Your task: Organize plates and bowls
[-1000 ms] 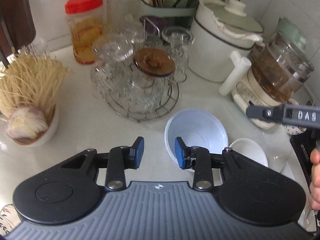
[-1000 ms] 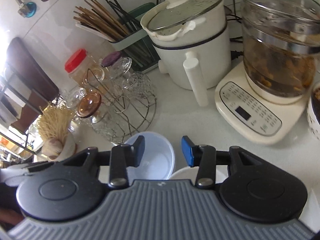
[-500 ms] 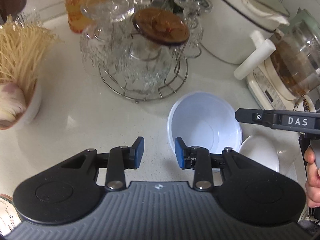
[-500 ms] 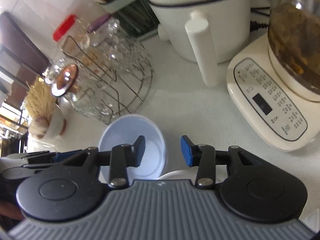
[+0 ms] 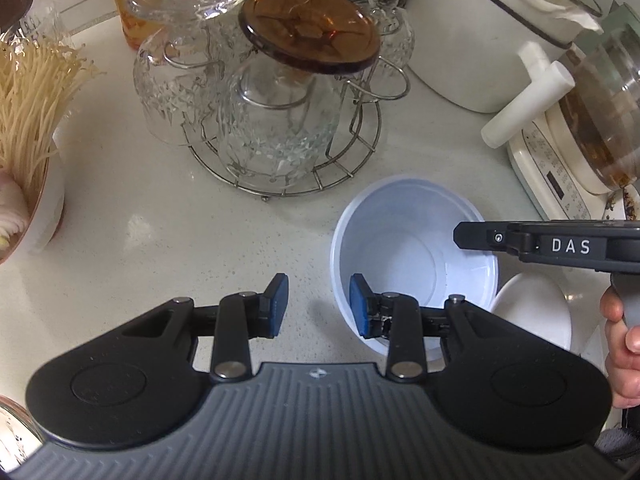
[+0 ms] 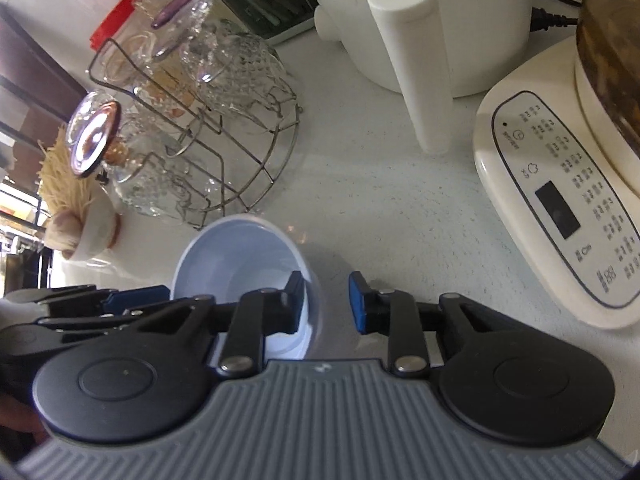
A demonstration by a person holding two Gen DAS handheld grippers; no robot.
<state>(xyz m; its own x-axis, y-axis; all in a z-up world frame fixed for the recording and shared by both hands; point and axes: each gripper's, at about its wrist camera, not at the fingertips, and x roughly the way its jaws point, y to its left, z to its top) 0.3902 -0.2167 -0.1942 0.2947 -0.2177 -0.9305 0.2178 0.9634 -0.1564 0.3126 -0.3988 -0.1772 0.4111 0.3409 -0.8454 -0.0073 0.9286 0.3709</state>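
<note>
Two open tools, left tool [image 5: 314, 306] and "DAS"-lettered right tool [image 6: 323, 301], astride the pale-blue bowl's [image 5: 414, 256] rim.

The only text that can be read is the word "DAS", in pale capitals on the dark body of the right tongs [image 5: 568, 246], seen from the left wrist view where they reach in above the rim of the blue-white bowl [image 5: 412, 256]. To the right of that bowl, the cream base of the glass kettle appliance [image 6: 560, 216] carries a control panel with rows of small printed labels, a few icons and a dark display window; the characters on it are too small and blurred to read in either view.
</note>
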